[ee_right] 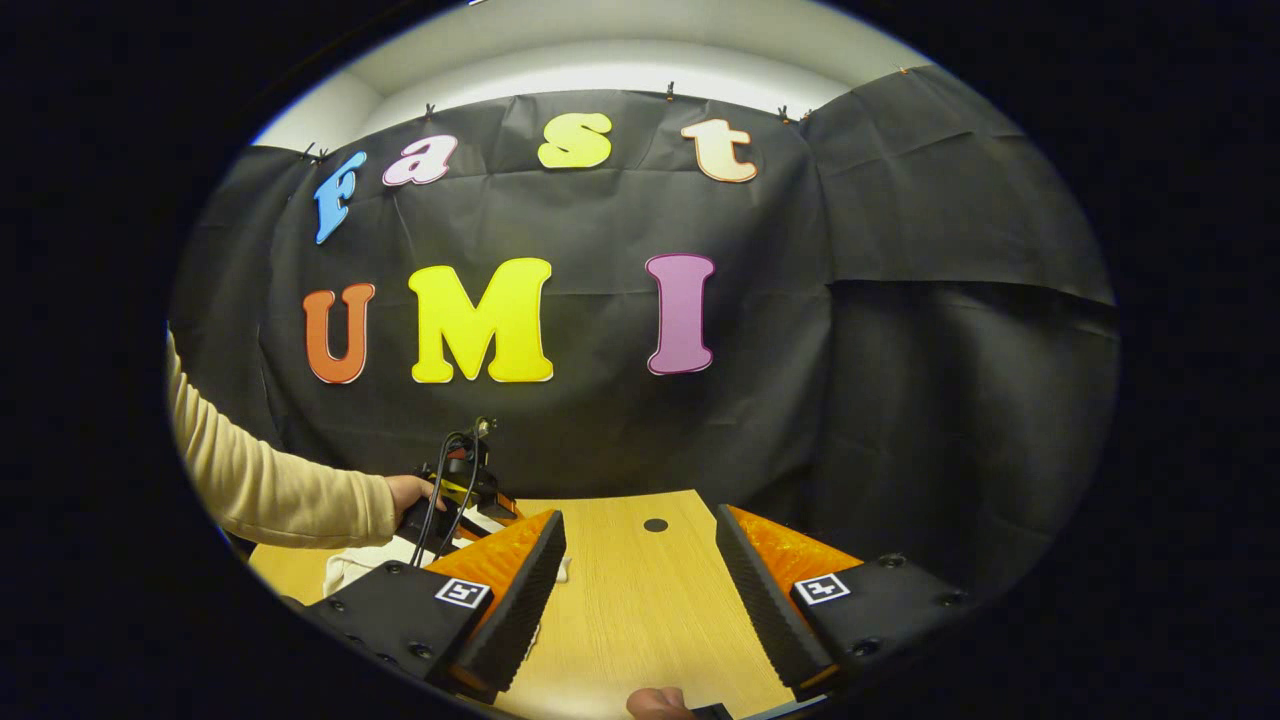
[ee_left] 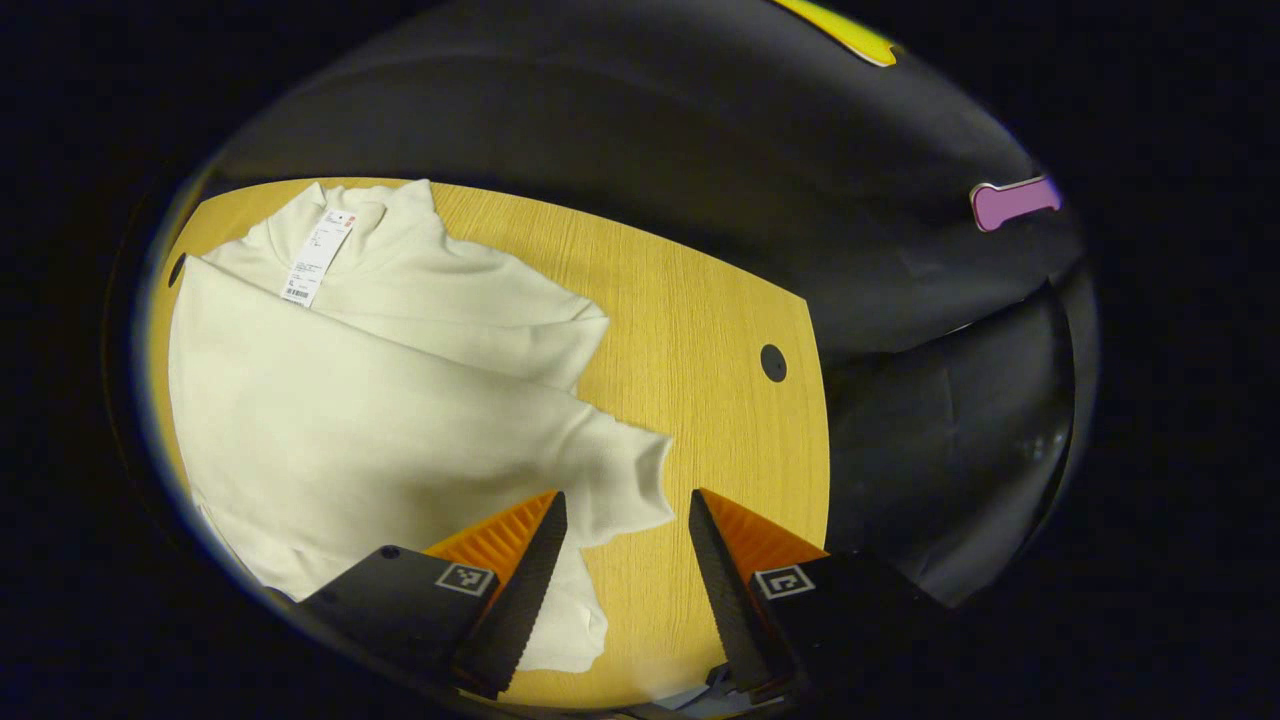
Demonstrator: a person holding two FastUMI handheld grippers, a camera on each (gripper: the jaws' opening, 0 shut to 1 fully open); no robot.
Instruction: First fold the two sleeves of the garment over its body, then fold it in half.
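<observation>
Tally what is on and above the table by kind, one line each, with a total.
Garment: 1
Hang tag: 1
Left hand-held gripper and right hand-held gripper: 2
Table: 1
Total: 5

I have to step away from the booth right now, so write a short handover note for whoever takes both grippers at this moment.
Left gripper: open, holding nothing, poised over the cuff of the sleeve folded across the garment.
Right gripper: open, holding nothing, raised over bare table and aimed at the booth wall.
Garment: cream top with a hang tag, lying on the wooden table.
Done: one sleeve lies over the body.
Left: the other sleeve's state is unclear from here, so check it, then fold the garment in half.
</observation>
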